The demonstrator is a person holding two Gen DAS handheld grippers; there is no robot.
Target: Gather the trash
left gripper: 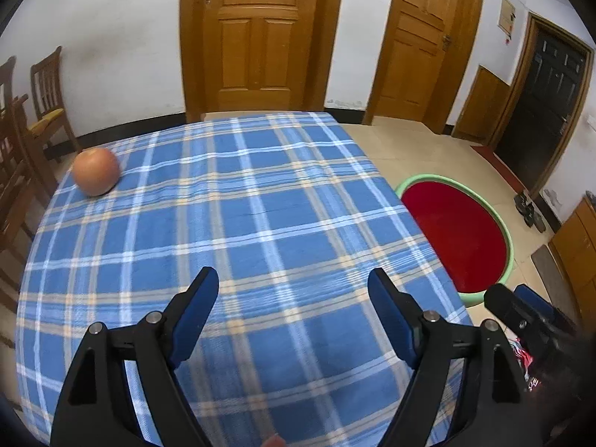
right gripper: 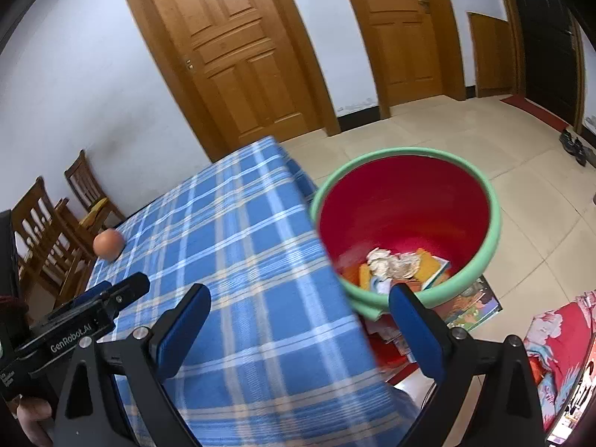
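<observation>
A red bin with a green rim point(right gripper: 406, 205) stands on the floor at the table's right side; it also shows in the left wrist view point(left gripper: 458, 231). In it lie crumpled paper point(right gripper: 391, 262) and flat orange and yellow packaging. My right gripper point(right gripper: 298, 298) is open and empty, over the table's right edge, near the bin. My left gripper point(left gripper: 292, 279) is open and empty above the blue plaid tablecloth point(left gripper: 238, 223). An orange-red round fruit point(left gripper: 95, 172) sits at the table's far left; it also shows in the right wrist view point(right gripper: 108, 244).
Wooden chairs point(left gripper: 22, 141) stand left of the table. Two wooden doors point(left gripper: 257, 33) are behind it and a dark door point(left gripper: 547, 111) at right. Books or papers point(right gripper: 473, 305) lie on the tiled floor beside the bin. Shoes point(left gripper: 529, 208) are near the dark door.
</observation>
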